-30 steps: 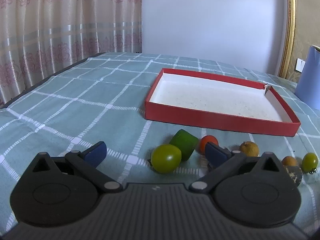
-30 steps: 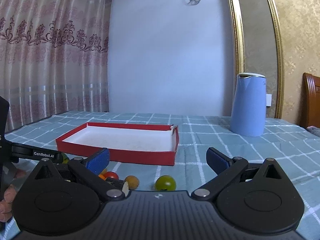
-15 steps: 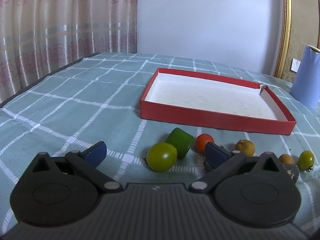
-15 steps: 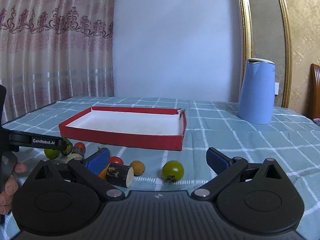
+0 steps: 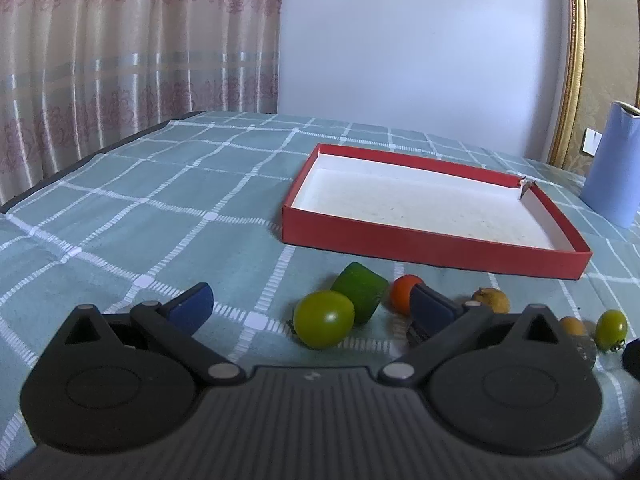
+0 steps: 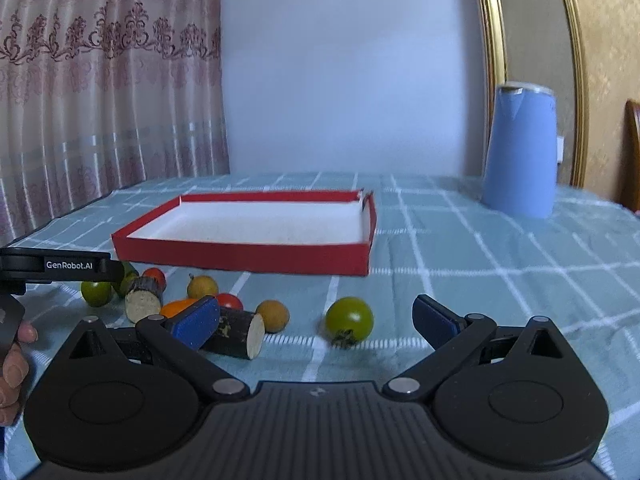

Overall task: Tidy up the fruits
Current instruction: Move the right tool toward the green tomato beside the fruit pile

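The left gripper (image 5: 308,306) is spread wide with nothing between its blue pads (image 5: 192,305), low over the checked tablecloth (image 5: 168,216). Just ahead of it, between the fingers, sits a large green tomato (image 5: 324,319), touching a green cut chunk (image 5: 360,290) just behind it. To the right of the chunk is a small red-orange tomato (image 5: 402,294), partly hidden by the right pad. Further right lie a brown longan (image 5: 491,300), a second brownish fruit (image 5: 573,325) mostly behind the gripper body, and a small green tomato (image 5: 611,329) near the right edge. Beyond the row, a shallow red tray (image 5: 432,242) with a white floor lies on the cloth, with nothing in it. A blue jug (image 5: 614,168) stands far right.

The right gripper (image 6: 316,322) is also spread wide and holds nothing. Between its fingers, a little ahead, rests a green tomato with its stem down (image 6: 349,321). Left of it lies a longan (image 6: 273,315), then a dark-skinned cut piece (image 6: 236,336) on its side with its pale face turned right, partly behind the left pad (image 6: 196,322). Behind that pad show a red tomato (image 6: 229,301) and an orange fruit (image 6: 178,307). Further left are another longan (image 6: 202,286), a second dark cut piece (image 6: 143,298) showing its pale end, a red tomato (image 6: 155,276) and a green tomato (image 6: 96,292). The other gripper's black finger, marked GenRobot.AI, reaches in from the left edge, with a person's fingertips (image 6: 16,364) below it. The red tray lies beyond the fruit, the jug at far right.
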